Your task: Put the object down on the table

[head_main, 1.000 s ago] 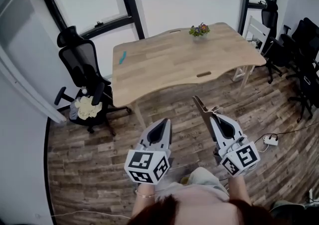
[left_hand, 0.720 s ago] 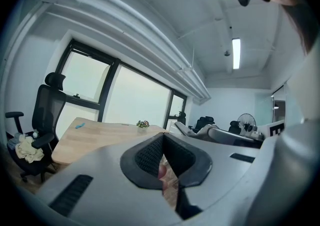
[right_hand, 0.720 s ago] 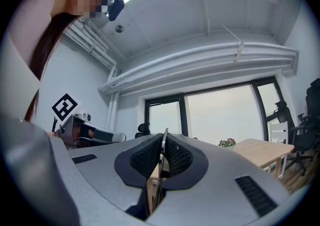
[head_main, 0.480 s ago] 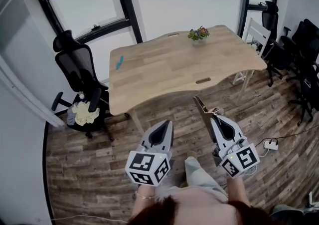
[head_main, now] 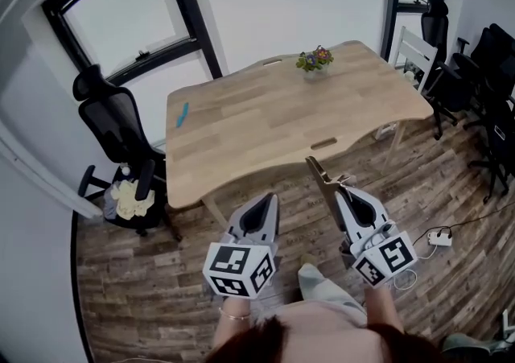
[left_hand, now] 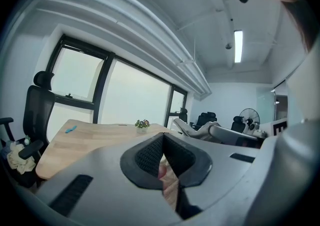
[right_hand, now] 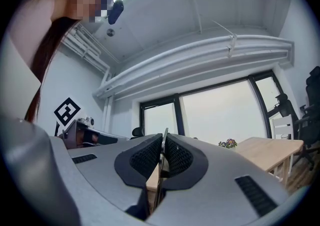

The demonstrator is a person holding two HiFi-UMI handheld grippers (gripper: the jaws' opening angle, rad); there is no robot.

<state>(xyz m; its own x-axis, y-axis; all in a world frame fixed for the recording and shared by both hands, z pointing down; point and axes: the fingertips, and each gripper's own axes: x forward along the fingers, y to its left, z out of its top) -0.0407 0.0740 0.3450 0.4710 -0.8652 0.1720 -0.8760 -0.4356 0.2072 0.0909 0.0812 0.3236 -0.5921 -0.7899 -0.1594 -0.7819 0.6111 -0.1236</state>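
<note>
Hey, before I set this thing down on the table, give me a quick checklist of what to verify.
1. Right gripper clamped on the thin flat piece: ok.
2. Left gripper shut, nothing in it: ok.
3. Piece over the table: not ok; it hangs over the floor, short of the near edge.
4. Bare wood near the table's front edge: ok.
5. Plant and blue thing out of the way: ok; both sit toward the far side.
</note>
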